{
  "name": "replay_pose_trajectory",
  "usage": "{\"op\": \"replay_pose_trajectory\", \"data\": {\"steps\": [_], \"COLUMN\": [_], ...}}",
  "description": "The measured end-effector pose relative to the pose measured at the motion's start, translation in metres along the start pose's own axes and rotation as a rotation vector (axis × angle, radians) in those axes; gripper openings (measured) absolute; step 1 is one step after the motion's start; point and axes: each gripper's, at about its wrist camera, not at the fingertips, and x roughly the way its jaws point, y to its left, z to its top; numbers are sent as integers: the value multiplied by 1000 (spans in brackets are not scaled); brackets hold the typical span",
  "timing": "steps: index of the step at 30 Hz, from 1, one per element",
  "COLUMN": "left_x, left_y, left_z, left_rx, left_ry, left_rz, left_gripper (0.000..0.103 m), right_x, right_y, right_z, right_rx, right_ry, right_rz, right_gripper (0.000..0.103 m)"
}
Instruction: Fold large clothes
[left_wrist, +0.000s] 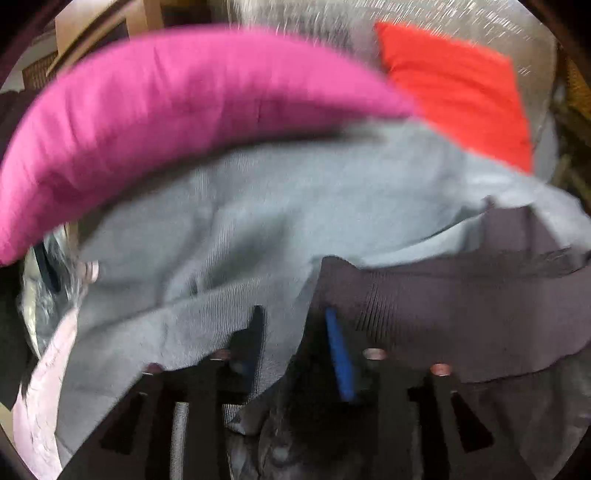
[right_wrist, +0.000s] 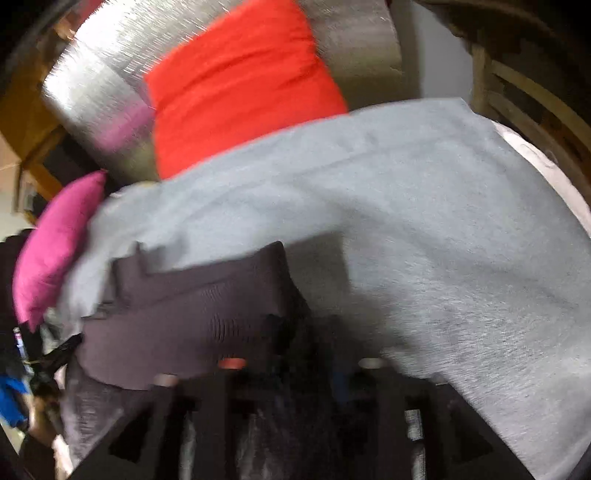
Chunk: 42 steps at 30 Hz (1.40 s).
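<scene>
blur throughout; grey garment (left_wrist: 229, 221) hides left gripper (left_wrist: 295, 343) tips

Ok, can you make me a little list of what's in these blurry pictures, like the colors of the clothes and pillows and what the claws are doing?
top cloth: grey garment, spread wide
under it: dark purple-brown garment, partly covered
pillows: pink pillow beside red pillow
behind pillows: silver surface
left claw: fabric between its fingers; grip unclear
right claw: low at the garments; too blurred to tell
picture: blurry

no readable text, labels or numbers
</scene>
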Motion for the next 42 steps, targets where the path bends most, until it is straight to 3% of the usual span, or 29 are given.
{"op": "replay_pose_trajectory", "data": {"steps": [1,2,4,7,8,9,10,11,13,15,17,20,22,23,28,30,32,33,36,39,42], "left_x": [-10,-15,-15,8,9,13,16,15,1,-7,5,48,47,48,46,14,-17,-37,-94,-129,-146], "left_y": [2,3,3,-8,-13,-20,-25,-27,-25,-20,-23,-32,-36,-36,-31,-28,-24,-20,-6,-9,-41], "left_z": [2,2,7,5,-3,-7,-8,-8,-3,4,5,-6,-9,-9,-8,-13,-11,-10,-13,-27,-57], "left_rx": [0,-2,-9,1,24,63,91,95,89,67,73,84,106,112,107,115,110,102,42,-2,9], "left_ry": [-39,-62,-74,39,62,73,95,96,33,1,32,143,128,127,96,30,-41,-87,-209,-225,-231], "left_rz": [-15,-12,-5,-42,-44,-35,-28,-23,-28,-44,-43,43,70,70,82,109,113,130,140,66,24], "left_gripper": [67,79,82,82,75,35,16,12,7,7,7,8,8,8,15,44,60,67,71,71,72], "right_x": [-10,-17,-27,-18,-8,2,9,14,5,-28,-45,-19,13,20,18,14,-5,-24,-72,-119,-142], "right_y": [2,3,-1,3,10,18,23,30,43,45,32,10,5,2,-4,-4,-1,-2,-4,10,40], "right_z": [-1,0,3,6,4,1,-3,-5,-3,6,14,11,-1,-5,-5,-5,-6,-6,-4,-18,-47], "right_rx": [-13,-15,12,-2,-38,-87,-122,-148,-196,-203,-163,-111,-100,-90,-69,-55,-49,-50,-11,-44,-115], "right_ry": [-33,-54,-87,-54,-20,20,43,64,46,-42,-82,-25,47,43,47,42,11,-28,-114,-199,-219], "right_rz": [19,28,59,39,28,2,-19,-23,-54,-51,-62,-140,-169,-173,-161,-144,-159,-159,-149,-112,-27], "right_gripper": [83,82,82,82,82,80,60,21,16,15,15,15,15,15,18,31,71,71,71,71,71]}}
